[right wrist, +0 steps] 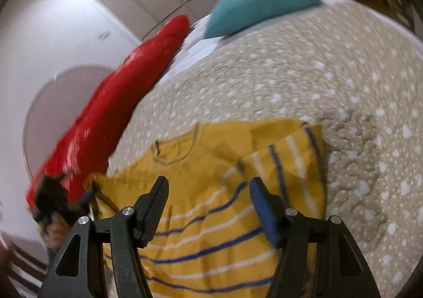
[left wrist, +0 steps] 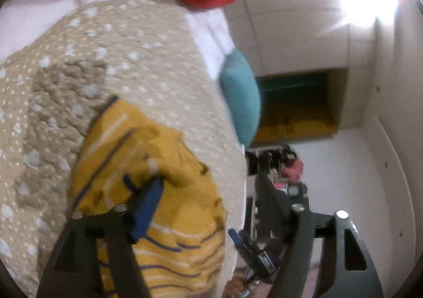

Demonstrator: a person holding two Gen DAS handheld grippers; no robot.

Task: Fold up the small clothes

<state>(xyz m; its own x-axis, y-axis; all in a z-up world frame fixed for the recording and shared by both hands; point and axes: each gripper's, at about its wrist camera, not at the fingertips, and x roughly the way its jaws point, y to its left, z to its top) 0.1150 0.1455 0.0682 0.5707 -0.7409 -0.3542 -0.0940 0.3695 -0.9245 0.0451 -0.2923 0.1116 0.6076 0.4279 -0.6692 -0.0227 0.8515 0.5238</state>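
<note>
Yellow striped shirt [right wrist: 211,192] under spread right hand-held gripper [right wrist: 208,189]

left gripper [left wrist: 208,193]: fingers spread wide, blue-padded finger [left wrist: 146,209] at lower centre-left of its frame, other finger at lower right. right gripper [right wrist: 208,192]: jaws parted too, black finger lower centre-left, blue-padded finger [right wrist: 264,212] lower centre-right. left gripper also visible at left edge of right wrist view, blurred, can't read its state there
</note>
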